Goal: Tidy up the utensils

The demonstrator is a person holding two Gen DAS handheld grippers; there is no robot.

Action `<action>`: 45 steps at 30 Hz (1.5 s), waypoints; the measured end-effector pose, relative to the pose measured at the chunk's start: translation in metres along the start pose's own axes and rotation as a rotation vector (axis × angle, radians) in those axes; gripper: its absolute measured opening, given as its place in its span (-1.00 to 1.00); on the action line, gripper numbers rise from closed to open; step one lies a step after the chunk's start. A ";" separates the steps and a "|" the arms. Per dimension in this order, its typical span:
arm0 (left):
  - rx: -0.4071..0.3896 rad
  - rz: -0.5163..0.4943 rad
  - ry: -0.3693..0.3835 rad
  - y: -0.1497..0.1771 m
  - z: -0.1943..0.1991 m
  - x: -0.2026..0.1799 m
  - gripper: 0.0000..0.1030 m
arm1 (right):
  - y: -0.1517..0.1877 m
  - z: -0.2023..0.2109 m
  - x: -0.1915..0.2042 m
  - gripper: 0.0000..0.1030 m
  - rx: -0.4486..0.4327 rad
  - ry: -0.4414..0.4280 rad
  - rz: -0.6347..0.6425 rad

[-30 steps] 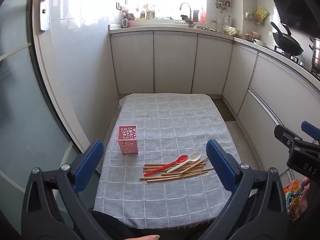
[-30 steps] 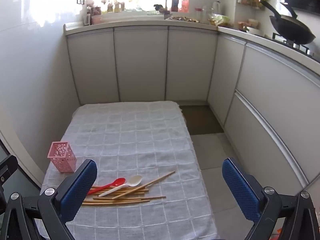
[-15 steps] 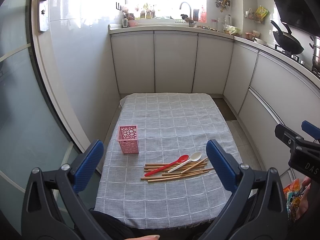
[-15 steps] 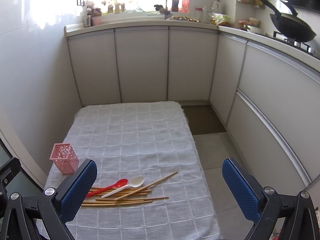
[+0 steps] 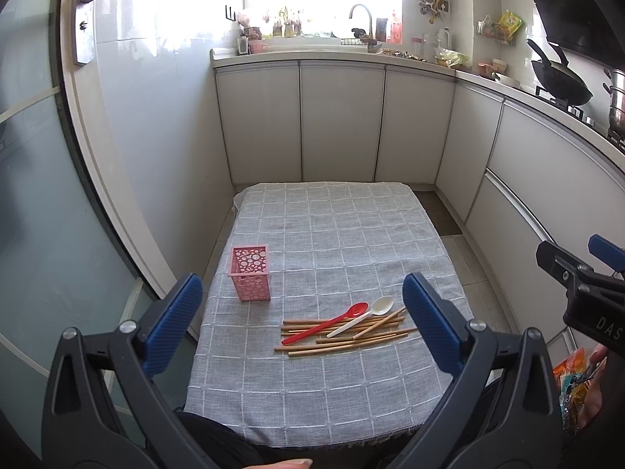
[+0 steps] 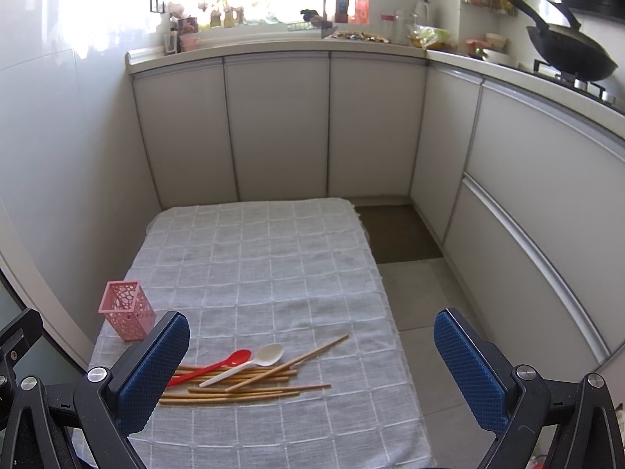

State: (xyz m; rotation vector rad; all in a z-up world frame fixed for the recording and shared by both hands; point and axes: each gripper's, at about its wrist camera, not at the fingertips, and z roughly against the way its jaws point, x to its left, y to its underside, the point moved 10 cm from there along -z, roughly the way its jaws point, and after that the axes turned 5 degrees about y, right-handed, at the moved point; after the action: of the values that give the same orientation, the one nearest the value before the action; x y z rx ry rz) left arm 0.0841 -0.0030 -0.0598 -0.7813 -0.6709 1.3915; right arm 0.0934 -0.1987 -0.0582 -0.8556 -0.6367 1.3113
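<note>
A pink perforated holder [image 5: 250, 272] stands upright at the left of the grey checked tablecloth [image 5: 332, 234]; it also shows in the right wrist view [image 6: 126, 310]. To its right lie a red spoon [image 5: 326, 322], a white spoon [image 5: 363, 314] and several wooden chopsticks [image 5: 343, 338] in a loose pile. The right wrist view shows the red spoon [image 6: 213, 365], white spoon [image 6: 246, 363] and chopsticks [image 6: 250, 385]. My left gripper [image 5: 302, 320] is open and empty above the table's near edge. My right gripper [image 6: 312, 367] is open and empty, near the pile's right.
White kitchen cabinets [image 5: 340, 125] wrap around the back and right, with a sink tap [image 5: 359, 11] and a black wok [image 5: 560, 78] on the counter. A glass door [image 5: 43, 203] stands at the left. Tiled floor [image 6: 422, 305] lies right of the table.
Both grippers have drifted slightly, so the table and utensils sit a little lower and more centred in view. Nothing on the table has moved.
</note>
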 end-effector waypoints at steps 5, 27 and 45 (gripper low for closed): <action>0.000 0.001 0.000 0.000 0.000 0.000 0.98 | 0.001 0.001 -0.001 1.00 0.000 0.000 0.001; 0.001 0.001 -0.003 0.000 0.002 0.002 0.98 | 0.002 0.000 0.000 1.00 0.003 -0.003 0.004; 0.004 0.008 -0.011 0.000 -0.002 0.003 0.98 | 0.003 -0.003 0.001 1.00 0.009 -0.002 0.001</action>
State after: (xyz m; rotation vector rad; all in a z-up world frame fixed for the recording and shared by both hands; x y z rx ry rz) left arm 0.0859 0.0000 -0.0609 -0.7740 -0.6740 1.4047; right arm 0.0942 -0.1985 -0.0625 -0.8474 -0.6312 1.3153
